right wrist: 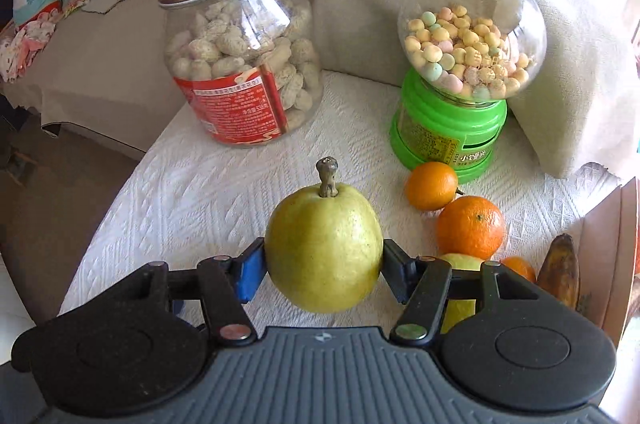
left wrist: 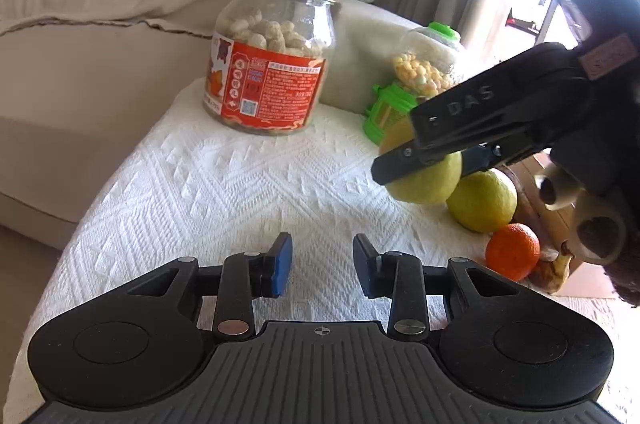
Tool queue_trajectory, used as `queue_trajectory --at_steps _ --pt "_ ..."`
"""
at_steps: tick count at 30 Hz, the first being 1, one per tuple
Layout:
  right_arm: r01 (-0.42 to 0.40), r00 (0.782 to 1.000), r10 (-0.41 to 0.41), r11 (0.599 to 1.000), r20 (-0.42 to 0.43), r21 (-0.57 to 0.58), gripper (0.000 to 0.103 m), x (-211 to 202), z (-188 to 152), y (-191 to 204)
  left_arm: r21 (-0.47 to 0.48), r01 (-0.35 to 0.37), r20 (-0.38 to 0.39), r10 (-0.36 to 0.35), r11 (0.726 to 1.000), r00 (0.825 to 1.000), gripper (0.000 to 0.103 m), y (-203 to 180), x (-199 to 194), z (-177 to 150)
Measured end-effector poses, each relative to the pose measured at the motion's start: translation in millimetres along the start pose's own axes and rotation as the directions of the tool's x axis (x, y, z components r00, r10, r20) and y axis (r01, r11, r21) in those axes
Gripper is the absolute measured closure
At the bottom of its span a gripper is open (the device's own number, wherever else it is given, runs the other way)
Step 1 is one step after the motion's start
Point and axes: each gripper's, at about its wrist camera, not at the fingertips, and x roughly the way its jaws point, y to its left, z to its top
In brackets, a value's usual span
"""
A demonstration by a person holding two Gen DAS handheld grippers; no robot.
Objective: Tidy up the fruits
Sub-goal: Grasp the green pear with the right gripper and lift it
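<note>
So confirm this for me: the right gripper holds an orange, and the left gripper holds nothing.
Wrong on one point: the right gripper holds a green pear, not an orange. The right wrist view shows its pads pressed on the pear's sides, stem up. The oranges lie on the white cloth behind it. The rest stands: the left gripper holds nothing.

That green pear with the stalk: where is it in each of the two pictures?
Left wrist view: the pear is right of centre, pinched in the right tongs.
Right wrist view: the pear is at lower centre, stalk up, between the pads.
Shared landmark: the gold-lidded peanut jar.
</note>
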Motion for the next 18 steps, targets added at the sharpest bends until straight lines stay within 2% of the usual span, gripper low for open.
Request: queue_trajectory --at_steps 3,6,10,13,15,18 --pt "-0.074 0.995 0.074 0.997 0.073 -0.008 0.042 -42.0 -22.2 -3.1 -0.023 0.008 0.005 -0.008 1.0 1.0 0.066 4.1 -0.1 0.4" --pt "-0.13 0.979 0.136 0.99 0.153 -0.05 0.042 -90.2 -54.7 -6.1 -0.042 0.025 0.011 -0.025 0.999 1.0 0.066 7.2 -1.4 0.7" --pt "-0.15 0.961 0.162 0.986 0.224 -0.07 0.042 -131.5 -108.3 -10.7 -0.019 0.053 0.036 -0.053 0.998 0.998 0.066 0.5 -8.1 -2.2" --pt "-0.086 0.955 0.095 0.995 0.279 -0.044 0.042 -145.3 -151.4 -20.9 -0.002 0.114 0.055 -0.114 0.993 0.992 0.066 -15.5 -25.3 -5.2" --pt "-0.031 0.954 0.03 1.0 0.297 -0.001 0.042 -143.4 -174.9 -30.5 0.004 0.19 0.064 -0.19 0.982 0.98 0.066 -30.3 -39.7 -8.0" --pt "0.012 0.959 -0.038 0.996 0.281 0.094 0.042 -120.0 -195.4 -49.2 0.073 0.248 0.042 -0.251 0.966 0.967 0.066 -55.0 -51.8 -11.6"
